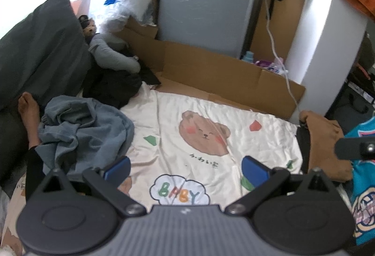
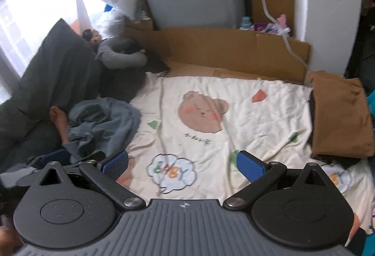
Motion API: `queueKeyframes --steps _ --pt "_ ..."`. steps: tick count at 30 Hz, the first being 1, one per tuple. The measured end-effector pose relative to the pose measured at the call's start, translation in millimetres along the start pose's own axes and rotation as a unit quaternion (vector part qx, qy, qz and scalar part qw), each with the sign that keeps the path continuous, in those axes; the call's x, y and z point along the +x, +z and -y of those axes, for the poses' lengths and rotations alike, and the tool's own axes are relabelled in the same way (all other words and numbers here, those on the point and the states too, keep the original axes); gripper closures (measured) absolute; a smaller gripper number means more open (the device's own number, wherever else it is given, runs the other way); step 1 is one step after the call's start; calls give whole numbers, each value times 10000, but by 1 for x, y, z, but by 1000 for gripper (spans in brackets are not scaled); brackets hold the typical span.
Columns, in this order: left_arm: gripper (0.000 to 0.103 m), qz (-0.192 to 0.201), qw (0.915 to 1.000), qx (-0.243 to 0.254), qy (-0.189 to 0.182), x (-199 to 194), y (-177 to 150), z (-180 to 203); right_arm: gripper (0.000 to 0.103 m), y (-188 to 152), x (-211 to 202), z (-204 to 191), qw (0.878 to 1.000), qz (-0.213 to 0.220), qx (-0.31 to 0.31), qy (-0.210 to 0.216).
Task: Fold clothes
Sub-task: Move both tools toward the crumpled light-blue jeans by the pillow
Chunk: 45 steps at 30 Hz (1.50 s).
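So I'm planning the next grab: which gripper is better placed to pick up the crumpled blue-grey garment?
Probably the left gripper. It is open and the crumpled blue-grey garment lies right beside its left finger. The right gripper, also open, looks further from it, with the left gripper in between.

The teal shirt (image 1: 362, 176) is cut off by the right edge. The foot (image 1: 28, 107) shows, its leg hidden under dark bedding (image 1: 39, 45). The small print under the bear (image 2: 201, 113) is unreadable.
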<state>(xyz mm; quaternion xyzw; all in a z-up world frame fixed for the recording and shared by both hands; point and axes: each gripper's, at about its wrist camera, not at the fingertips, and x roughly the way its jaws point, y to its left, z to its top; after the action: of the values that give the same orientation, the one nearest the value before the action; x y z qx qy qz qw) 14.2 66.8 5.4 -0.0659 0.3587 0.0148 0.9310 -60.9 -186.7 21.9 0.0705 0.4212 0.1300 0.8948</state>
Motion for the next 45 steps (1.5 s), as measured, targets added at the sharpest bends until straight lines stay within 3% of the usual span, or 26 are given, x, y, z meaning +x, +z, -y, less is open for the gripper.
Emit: queueKeyframes --steps 7,15,20,24,32,36,40,45 --pt "1 39 9991 -239 355 20 -1 -33 3 14 19 -19 9973 -7 -682 258" --pt "2 48 9959 -512 741 48 3 -79 3 25 64 -21 9959 -330 -734 407" --pt "3 93 9920 -694 1055 70 8 -112 18 28 99 -24 9938 -491 -831 546" --pt "9 20 9880 -870 1278 77 11 -131 23 31 133 -33 9911 -616 -988 644" --pt "10 -174 9779 -1193 1706 79 17 -162 25 40 191 -58 9823 -918 -1285 1010" --pt "10 -203 9769 -1221 1740 74 31 -167 25 51 196 -75 9745 -956 -1510 1360" --pt "8 -279 9747 -1484 1645 90 44 -184 25 63 194 -78 9763 -943 -1305 1448" --pt "9 -508 9620 -2062 1718 142 42 -227 25 70 189 -75 9790 -604 -1444 1304"
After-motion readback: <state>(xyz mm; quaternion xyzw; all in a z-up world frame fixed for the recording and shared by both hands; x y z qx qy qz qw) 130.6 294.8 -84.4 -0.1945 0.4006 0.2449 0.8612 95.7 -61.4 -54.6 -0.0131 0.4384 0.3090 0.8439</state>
